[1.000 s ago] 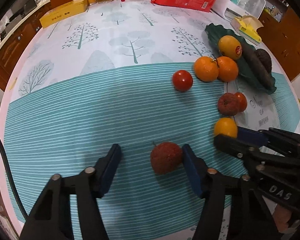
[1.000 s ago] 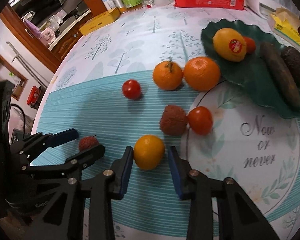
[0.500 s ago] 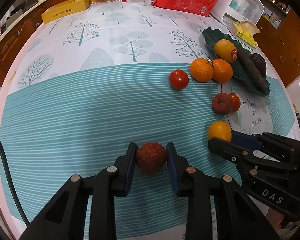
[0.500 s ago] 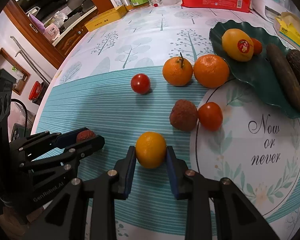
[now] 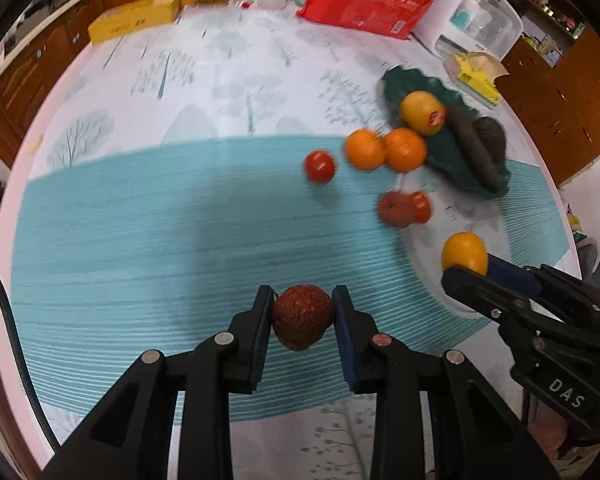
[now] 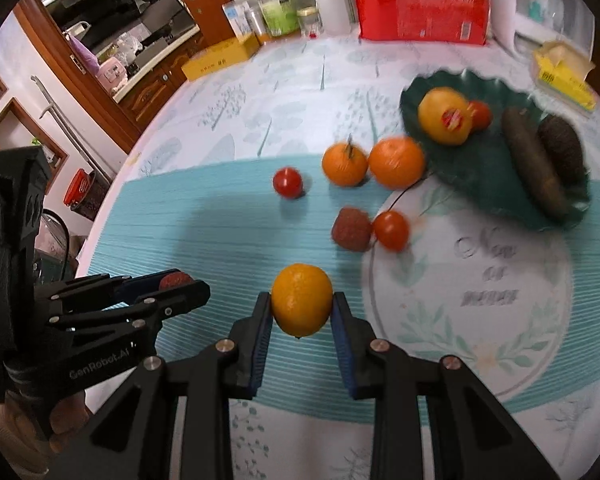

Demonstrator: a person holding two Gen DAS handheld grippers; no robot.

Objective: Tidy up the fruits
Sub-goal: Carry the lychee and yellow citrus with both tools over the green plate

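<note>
My left gripper (image 5: 302, 316) is shut on a dark red lychee (image 5: 301, 317) and holds it above the teal tablecloth. My right gripper (image 6: 301, 312) is shut on a small orange (image 6: 301, 299), lifted off the cloth; it also shows in the left wrist view (image 5: 464, 253). A dark green leaf-shaped plate (image 6: 484, 168) at the right holds a stickered yellow fruit (image 6: 444, 116), a small tomato (image 6: 480, 114) and two dark long fruits. On the cloth lie two oranges (image 6: 345, 164), a tomato (image 6: 287, 183), a second lychee (image 6: 351, 229) and another tomato (image 6: 391, 230).
A red package (image 6: 420, 16), bottles and jars (image 6: 284, 12), a yellow box (image 6: 220, 58) and a yellow tissue pack (image 6: 564, 76) stand along the table's far edge. A white container (image 5: 472, 20) sits at the back right. Wooden cabinets surround the round table.
Both grippers closed on their fruits: the left on the lychee, the right on the small orange. Both have since risen off the cloth with the fruits held.
</note>
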